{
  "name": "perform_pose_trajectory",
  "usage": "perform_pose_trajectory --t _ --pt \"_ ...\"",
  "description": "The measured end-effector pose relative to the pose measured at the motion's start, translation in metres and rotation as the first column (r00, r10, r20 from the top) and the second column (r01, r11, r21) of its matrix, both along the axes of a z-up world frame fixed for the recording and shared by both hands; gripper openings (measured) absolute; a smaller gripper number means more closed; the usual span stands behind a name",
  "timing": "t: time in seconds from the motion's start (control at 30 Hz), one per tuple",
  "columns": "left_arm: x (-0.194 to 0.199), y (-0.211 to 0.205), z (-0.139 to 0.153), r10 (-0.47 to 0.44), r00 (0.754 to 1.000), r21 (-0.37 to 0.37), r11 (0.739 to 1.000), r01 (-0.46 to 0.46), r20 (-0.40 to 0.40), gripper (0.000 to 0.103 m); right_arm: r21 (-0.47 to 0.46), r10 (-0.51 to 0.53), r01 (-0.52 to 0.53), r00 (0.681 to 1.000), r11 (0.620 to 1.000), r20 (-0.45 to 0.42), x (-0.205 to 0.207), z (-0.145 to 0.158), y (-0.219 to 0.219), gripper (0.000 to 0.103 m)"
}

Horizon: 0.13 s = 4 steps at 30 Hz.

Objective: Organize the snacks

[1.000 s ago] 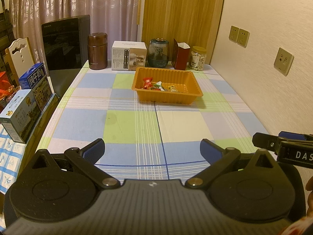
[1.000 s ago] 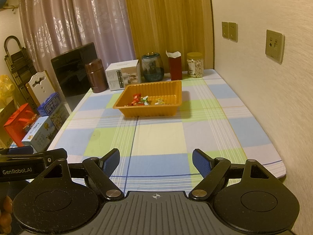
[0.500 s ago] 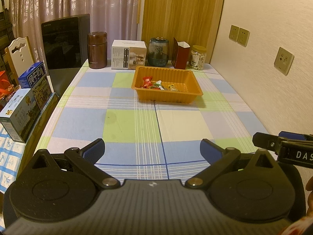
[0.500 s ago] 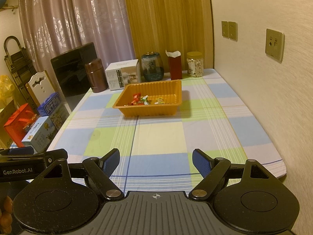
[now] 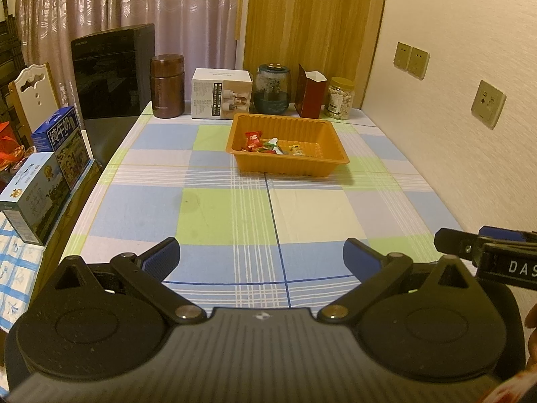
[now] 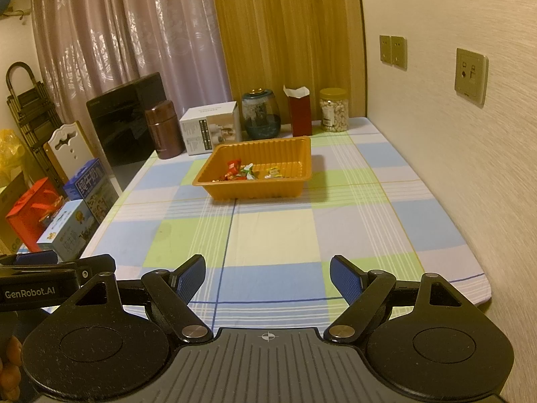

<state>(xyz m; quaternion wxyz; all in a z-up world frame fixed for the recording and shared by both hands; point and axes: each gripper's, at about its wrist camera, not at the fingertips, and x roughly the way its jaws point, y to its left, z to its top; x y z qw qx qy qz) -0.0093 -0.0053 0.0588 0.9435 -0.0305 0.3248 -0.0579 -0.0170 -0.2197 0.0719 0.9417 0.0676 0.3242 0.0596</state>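
The left tongs (image 5: 261,258) hang over the near end of the bench (image 5: 218,208), blue pads spread wide with nothing between them. Far up the checked cloth, well apart from both tongs, sits an orange tray (image 5: 330,164) with ribbed walls, shallow and rectangular. In it lie the snacks (image 5: 268,143): small wrapped sweets, a red packet at the left, green and white wrappers in the middle, yellow ones to the right, all gathered in the tray's left and middle part. Behind the tray stand a brown flask (image 5: 166,85), a white box (image 5: 221,94), a glass jar (image 5: 272,89), a red carton (image 5: 309,95) and a nut jar (image 5: 340,98). The right tongs (image 6: 267,278) likewise gape wide, holding nothing.
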Motion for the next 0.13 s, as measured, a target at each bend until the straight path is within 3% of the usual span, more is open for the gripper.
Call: perform_pose_trajectory --t 0.13 --pt "0.0001 0.0 0.0003 0.008 1.0 -0.006 1.0 -0.007 0.015 0.103 0.0 0.0 0.0 1.0 1.0 0.0 -0.0004 -0.0009 0.0004 0.081"
